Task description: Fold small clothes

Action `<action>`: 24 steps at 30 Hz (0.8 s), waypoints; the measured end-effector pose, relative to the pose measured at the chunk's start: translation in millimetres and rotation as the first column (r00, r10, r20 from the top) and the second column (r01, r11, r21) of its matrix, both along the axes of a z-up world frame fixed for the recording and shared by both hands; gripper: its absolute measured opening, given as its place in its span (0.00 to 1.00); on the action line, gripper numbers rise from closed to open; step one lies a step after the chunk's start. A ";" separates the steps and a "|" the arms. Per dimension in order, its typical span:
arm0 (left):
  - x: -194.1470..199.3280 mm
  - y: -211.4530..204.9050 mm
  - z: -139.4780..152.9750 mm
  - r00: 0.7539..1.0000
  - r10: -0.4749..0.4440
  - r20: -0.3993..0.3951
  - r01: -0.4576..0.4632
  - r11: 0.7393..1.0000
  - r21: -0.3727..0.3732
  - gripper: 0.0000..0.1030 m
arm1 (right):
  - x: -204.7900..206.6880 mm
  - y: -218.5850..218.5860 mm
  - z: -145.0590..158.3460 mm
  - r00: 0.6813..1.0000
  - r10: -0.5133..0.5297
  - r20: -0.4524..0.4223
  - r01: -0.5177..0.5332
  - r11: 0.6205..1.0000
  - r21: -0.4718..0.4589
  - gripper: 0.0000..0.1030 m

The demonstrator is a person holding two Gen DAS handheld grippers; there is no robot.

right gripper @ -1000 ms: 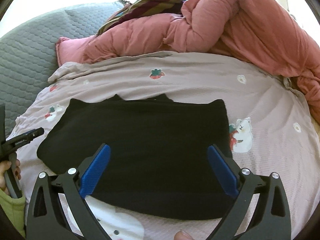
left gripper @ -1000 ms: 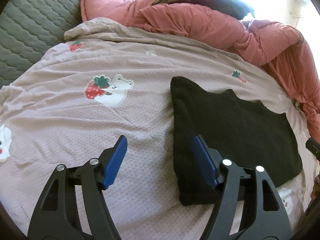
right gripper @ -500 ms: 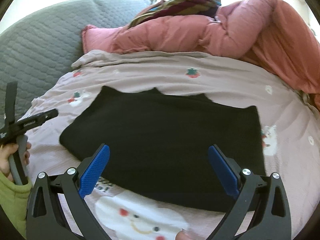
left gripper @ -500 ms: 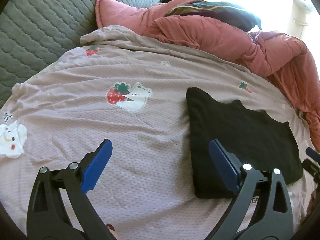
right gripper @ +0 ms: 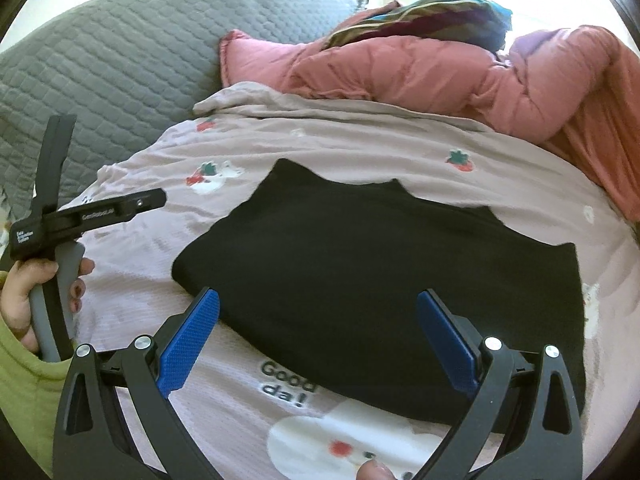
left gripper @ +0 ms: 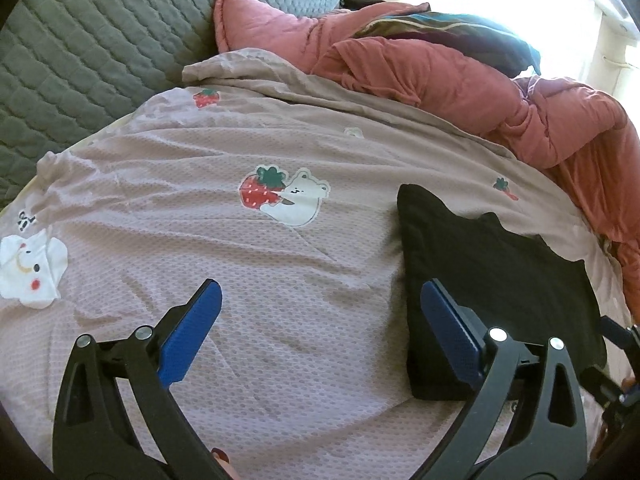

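- Your left claw hangs over bare bedspread; the folded garment lies on it, at your right finger.
- Ahead of your right claw, the garment spans both fingers.
- Behind it, a heaped quilt.

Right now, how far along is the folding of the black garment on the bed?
Done, by the look of it: the black garment lies flat on the pink printed sheet as a compact, straight-edged block. In hand: nothing. The left gripper and right gripper both stand open and empty, the left jaws just finishing opening. Left: perhaps one more fold or putting it away; no other small clothes are clearly waiting.
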State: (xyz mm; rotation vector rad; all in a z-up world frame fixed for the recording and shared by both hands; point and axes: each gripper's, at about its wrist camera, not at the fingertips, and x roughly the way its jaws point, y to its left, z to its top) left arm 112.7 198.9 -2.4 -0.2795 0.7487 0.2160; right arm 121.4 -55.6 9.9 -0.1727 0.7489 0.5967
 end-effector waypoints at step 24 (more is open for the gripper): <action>8.5 6.7 -6.3 0.999 0.022 -0.023 -0.022 0.999 0.028 0.91 | -6.7 69.7 -48.9 0.994 0.107 -0.002 -0.105 0.971 -0.213 0.96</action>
